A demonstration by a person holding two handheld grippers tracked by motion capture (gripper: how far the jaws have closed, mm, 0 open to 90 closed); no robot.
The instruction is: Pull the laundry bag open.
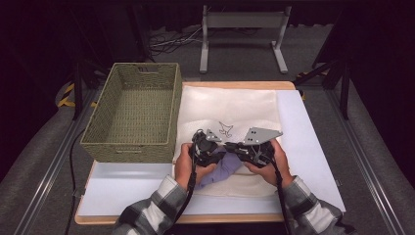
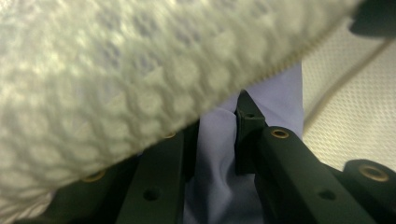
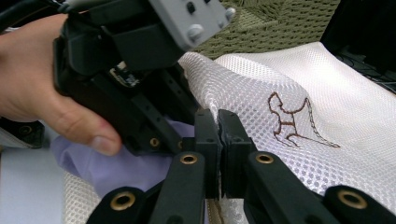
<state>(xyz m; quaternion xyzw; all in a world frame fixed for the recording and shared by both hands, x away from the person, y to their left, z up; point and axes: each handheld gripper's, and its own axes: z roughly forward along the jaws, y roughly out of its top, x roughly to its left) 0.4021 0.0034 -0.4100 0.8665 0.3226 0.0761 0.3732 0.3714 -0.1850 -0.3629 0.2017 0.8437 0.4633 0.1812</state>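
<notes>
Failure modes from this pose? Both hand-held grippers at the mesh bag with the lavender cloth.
1. The right hand-held gripper is shut on the edge of the white mesh laundry bag; it pinches only a thin hem, which may slip out and close the opening.
2. The left hand-held gripper holds the lavender cloth under the mesh; the jaws could snag the netting as well.
3. The two grippers sit very close, so they might collide.

You have an open-weave white mesh laundry bag (image 3: 299, 84), smooth lavender cloth (image 2: 210, 186), a rough woven basket (image 1: 132, 110), and matt black claws.
</notes>
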